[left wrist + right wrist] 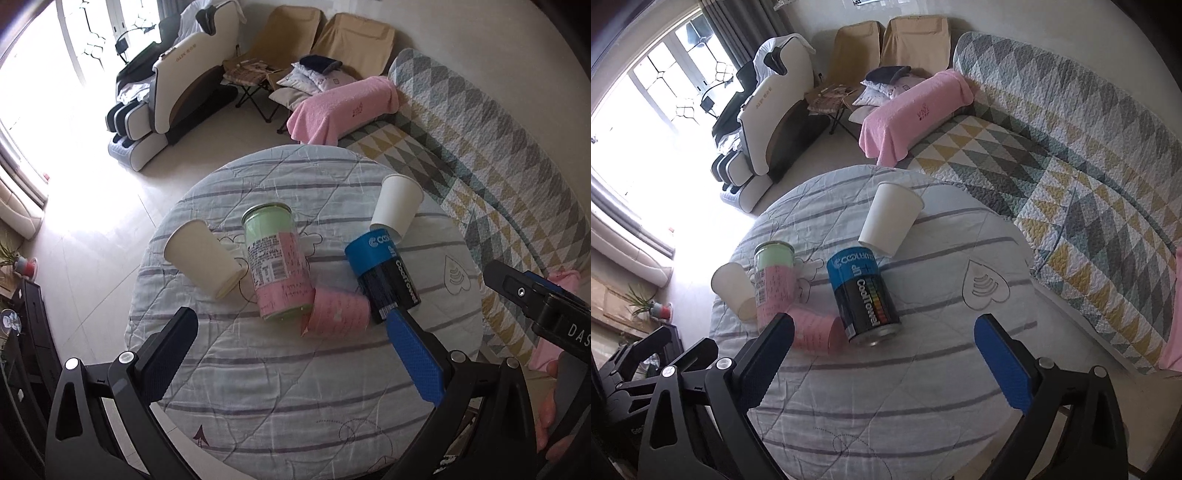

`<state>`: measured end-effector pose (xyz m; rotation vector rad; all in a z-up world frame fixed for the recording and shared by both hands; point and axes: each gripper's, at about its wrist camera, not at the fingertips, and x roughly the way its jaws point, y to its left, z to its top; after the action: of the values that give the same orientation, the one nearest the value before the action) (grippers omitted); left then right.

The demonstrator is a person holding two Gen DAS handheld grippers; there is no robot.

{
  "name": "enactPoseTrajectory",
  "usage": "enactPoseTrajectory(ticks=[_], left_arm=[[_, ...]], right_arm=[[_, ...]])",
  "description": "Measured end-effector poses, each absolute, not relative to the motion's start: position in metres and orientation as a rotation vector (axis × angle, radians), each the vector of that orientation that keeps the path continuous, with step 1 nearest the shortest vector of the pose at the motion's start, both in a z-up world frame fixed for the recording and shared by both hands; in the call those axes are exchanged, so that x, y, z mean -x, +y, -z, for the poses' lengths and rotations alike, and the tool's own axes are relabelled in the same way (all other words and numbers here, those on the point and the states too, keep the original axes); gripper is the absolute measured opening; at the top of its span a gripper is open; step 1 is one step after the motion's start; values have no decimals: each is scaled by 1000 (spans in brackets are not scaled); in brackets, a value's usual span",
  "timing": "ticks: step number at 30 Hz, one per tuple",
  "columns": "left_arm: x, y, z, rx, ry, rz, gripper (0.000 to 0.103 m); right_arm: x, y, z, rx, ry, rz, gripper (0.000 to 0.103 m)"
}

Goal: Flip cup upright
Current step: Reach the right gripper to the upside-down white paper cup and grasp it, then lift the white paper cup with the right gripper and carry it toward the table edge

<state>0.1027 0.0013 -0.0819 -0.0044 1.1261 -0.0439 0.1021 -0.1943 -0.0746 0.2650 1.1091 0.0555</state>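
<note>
Round table under a striped quilted cover, sofa behind. On it: 2 white paper cups, 1 pink cup, 1 green-pink can, 1 blue-black can. Left white cup lies tipped on its side; right white cup stands mouth-down. Left gripper and right gripper both hover spread wide, holding nothing. Judgement: paper cups are light, thin-walled, crushable; grip mid-wall gently, across the diameter.

Two white paper cups, seemingly inverted.
</note>
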Motion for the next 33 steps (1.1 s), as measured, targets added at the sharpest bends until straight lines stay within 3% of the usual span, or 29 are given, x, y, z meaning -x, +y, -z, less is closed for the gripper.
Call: enactPoseTrajectory(ticks=[10, 21, 22, 23, 24, 33], left_arm=[[-175, -11, 107, 4, 1176, -57, 103], [-186, 0, 153, 19, 1309, -125, 103], [-186, 2, 155, 24, 1315, -131, 103], [-185, 4, 157, 30, 1322, -139, 103], [-185, 7, 157, 34, 1327, -145, 103], [-181, 15, 146, 63, 1304, -156, 103]], right_arm=[[-214, -206, 137, -324, 1220, -123, 99], [-270, -200, 221, -394, 1407, -106, 99], [-274, -199, 226, -385, 1417, -99, 93], [-277, -197, 231, -353, 1433, -84, 76], [-279, -194, 234, -326, 1443, -71, 70], [-281, -191, 200, -297, 1361, -95, 68]])
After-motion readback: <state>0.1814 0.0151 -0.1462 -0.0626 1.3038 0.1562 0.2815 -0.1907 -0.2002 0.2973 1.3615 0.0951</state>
